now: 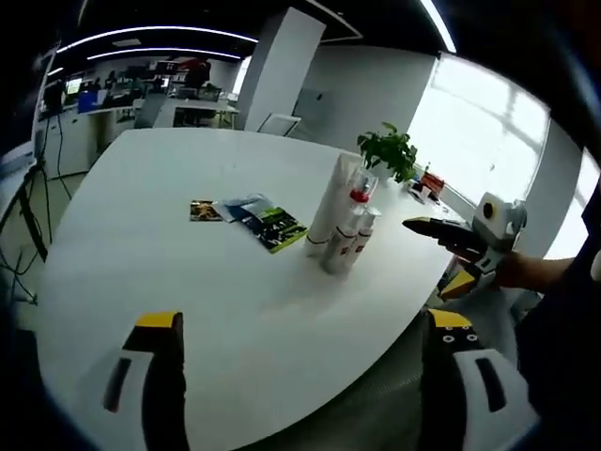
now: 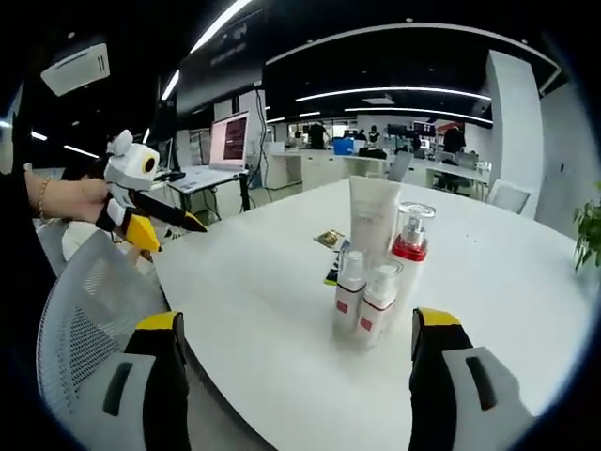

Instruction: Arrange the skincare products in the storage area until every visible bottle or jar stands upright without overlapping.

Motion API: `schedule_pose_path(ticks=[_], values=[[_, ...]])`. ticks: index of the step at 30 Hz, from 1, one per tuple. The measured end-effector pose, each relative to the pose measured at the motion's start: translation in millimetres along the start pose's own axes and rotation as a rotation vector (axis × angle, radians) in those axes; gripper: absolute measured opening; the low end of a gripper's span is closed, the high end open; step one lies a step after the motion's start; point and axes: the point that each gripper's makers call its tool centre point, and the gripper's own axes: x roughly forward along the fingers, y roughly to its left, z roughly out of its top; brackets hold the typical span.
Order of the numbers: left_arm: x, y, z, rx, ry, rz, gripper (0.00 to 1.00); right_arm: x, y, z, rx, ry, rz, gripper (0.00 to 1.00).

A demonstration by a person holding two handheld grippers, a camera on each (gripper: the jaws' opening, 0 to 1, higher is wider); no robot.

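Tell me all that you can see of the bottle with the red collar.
The bottle with the red collar is slim and white, looks like plastic, with a clear cap over its pump. It stands upright on the white table, close beside a taller white tube and behind two small white bottles. Whether it touches them I cannot tell. In the left gripper view it is at.

Worktop point(image 1: 169, 225) bare between left claw point(image 1: 305, 362) and bottle cluster point(image 1: 343, 225) at 12-1 o'clock. Leaflets point(image 1: 258, 218) lie just at cluster's 9 o'clock. Right claw point(image 2: 293, 362) approach: bare worktop at 12; mesh chair back point(image 2: 89, 310) at 9.
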Motion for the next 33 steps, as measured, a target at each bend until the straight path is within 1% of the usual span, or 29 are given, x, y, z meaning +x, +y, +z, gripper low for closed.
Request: schedule_pose_path(ticks=[6, 8, 10, 12, 13, 15, 20, 25, 27, 29, 31, 33], values=[[18, 3.4, 16.1, -0.011, -0.015, 0.031, 0.99, 0, 0, -1.4, 0.005, 0.008, -0.002, 1.0], [26, 10.1, 18.4, -0.003, 0.004, 0.06, 0.98, 0, 0, -2.1, 0.012, 0.01, -0.002, 0.99], [34, 14.9, 21.3, 0.033, 0.018, 0.077, 0.98, 0, 0, -3.7, 0.012, 0.015, -0.003, 0.97], [43, 11.3, 23.6, 0.053, 0.033, 0.066, 0.98, 0, -1, -4.2, 0.016, 0.019, -0.004, 0.97], [49, 9.4, 25.5, 0.063, 0.044, 0.05, 0.98, 0, -1, -4.6, 0.018, 0.02, -0.006, 0.98], [58, 10.0, 27.0, 0.078, 0.058, 0.041, 0.98, 0, -3, -5.0, 0.023, 0.019, -0.013, 0.97], [76, 17.0, 34.2, 0.1, 0.079, 0.041, 0.96, 0, -7, -7.0, 0.039, 0.022, -0.033, 0.98], [94, 32.4, 44.6, 0.12, 0.09, 0.067, 0.94, 0, -12, -8.3, 0.057, 0.025, -0.052, 0.97], [101, 37.0, 46.3, 0.152, 0.102, 0.07, 0.94, 0, -14, -8.7, 0.064, 0.028, -0.058, 0.97], [110, 42.7, 45.9, 0.194, 0.128, 0.061, 0.94, 0, -16, -8.6, 0.069, 0.027, -0.064, 0.97], [116, 44.3, 47.7, 0.24, 0.143, 0.045, 0.94, -1, -18, -8.9, 0.077, 0.026, -0.074, 0.97], [123, 48.3, 48.5, 0.266, 0.15, 0.031, 0.94, -2, -20, -9.3, 0.086, 0.024, -0.085, 0.96]])
